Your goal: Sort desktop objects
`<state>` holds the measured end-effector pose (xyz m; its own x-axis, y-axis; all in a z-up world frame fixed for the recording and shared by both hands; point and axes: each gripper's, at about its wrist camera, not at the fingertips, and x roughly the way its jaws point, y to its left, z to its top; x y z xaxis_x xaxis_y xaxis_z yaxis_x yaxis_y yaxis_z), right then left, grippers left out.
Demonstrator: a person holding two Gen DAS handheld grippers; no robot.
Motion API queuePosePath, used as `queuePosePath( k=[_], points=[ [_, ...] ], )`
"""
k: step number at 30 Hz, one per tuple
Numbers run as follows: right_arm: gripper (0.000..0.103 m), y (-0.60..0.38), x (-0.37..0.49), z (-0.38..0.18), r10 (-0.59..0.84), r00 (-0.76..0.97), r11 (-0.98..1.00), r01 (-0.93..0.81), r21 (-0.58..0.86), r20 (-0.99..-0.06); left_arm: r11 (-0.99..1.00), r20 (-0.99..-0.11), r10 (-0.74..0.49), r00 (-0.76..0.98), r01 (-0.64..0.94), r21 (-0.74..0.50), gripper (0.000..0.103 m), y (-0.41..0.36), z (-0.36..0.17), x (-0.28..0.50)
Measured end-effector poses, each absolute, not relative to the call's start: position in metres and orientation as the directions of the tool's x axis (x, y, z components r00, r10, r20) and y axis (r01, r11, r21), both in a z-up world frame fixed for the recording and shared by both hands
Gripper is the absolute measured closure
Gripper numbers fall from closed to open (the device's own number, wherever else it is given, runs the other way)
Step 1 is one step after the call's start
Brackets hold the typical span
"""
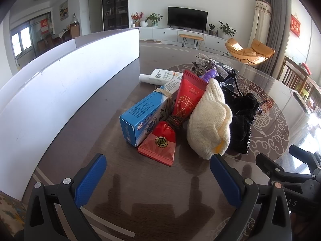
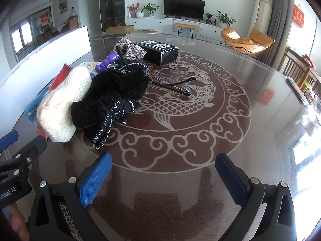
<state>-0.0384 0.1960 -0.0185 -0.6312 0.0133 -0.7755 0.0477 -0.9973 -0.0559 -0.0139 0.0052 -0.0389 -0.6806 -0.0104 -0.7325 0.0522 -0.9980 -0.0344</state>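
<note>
White panels point(image 1: 66, 76) of a low bin fill the left of the left wrist view, resting on the dark glossy tabletop point(image 1: 96, 120). Right of them, at centre frame, lies a heap of things to sort: a blue carton point(image 1: 140, 118), a red sachet point(image 1: 158, 146) touching its near end, a red tube point(image 1: 187, 96), a cream knitted piece point(image 1: 208, 124) and black fabric point(image 1: 243, 120). At the bottom, the left claw point(image 1: 158, 178) is spread wide and empty, just short of the sachet. In the right wrist view, glasses point(image 2: 176, 84) and a black box point(image 2: 160, 52) lie right of the heap. The right claw point(image 2: 163, 178) at the bottom is wide and empty too. Sorting seems barely begun; the next move likely calls for closing on the nearest item.
</note>
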Motion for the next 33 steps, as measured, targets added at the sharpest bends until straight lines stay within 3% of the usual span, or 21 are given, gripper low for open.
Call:
queuePosePath(
  k=[33],
  points=[
    [0.0,0.194,-0.0452,-0.0279,-0.012,-0.591,-0.998,0.059,-0.029,-0.807,-0.996,-0.744,-0.002,-0.669,0.068,-0.058,0.0,0.0003,-0.0403,-0.0163]
  ],
)
